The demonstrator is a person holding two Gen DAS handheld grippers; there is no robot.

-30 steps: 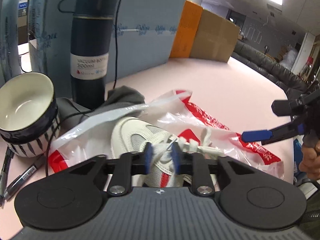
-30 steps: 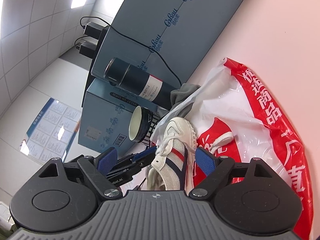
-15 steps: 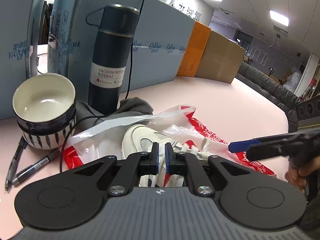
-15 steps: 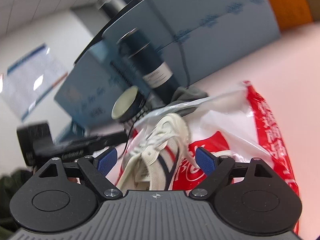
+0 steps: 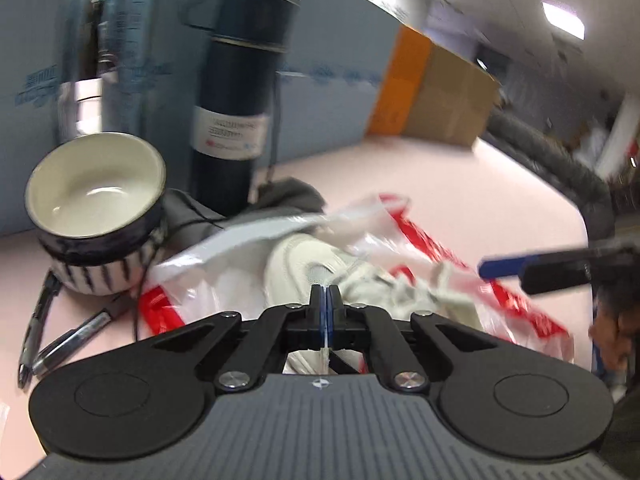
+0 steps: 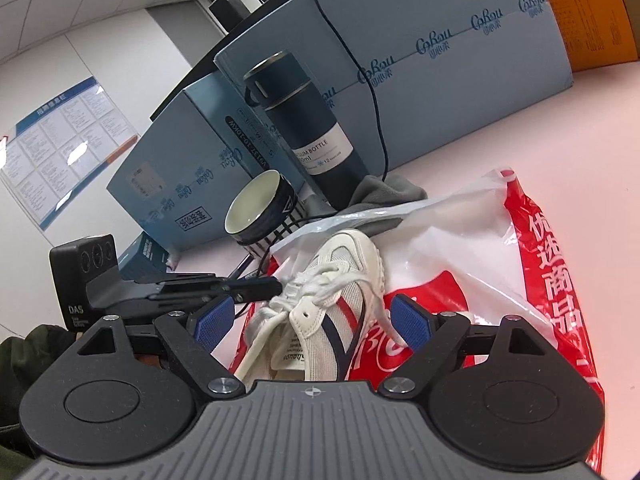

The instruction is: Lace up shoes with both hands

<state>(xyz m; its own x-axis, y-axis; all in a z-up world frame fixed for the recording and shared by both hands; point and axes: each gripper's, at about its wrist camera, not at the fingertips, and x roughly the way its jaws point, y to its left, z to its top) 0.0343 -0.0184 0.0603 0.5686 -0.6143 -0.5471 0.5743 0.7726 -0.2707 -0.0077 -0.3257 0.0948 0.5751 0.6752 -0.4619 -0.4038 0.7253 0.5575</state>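
Left wrist view: left gripper (image 5: 324,300) pinched fully together on a white lace (image 5: 325,346), a thin strand showing between the blue pads and running down behind them. Blurred here, so lace end or mid-length cannot be told. White shoe (image 5: 316,260) just ahead, toe pointing away, lying on a red-and-white plastic bag (image 5: 516,300) on the pink table (image 5: 460,200). Probably gripped low near the eyelets so the strand can be drawn taut.

Right wrist view: right gripper (image 6: 314,320) spread wide, nothing between the pads, hovering over the shoe (image 6: 340,312) near its heel side. Loose lace (image 6: 380,312) trailing down the striped flank, close to the right-hand pad (image 6: 412,324). Likely held open and waiting to take that free strand, so both ends can be worked together. Left gripper's fingers (image 6: 256,286) reaching in from the side, tips at the knot of laces over the tongue.

Striped bowl (image 5: 96,216) and dark vacuum bottle (image 5: 236,100) standing well behind the shoe, grey cloth (image 6: 384,196) between them; pens (image 5: 52,344) beside the bowl. Clutter near enough to snag a swinging lace.
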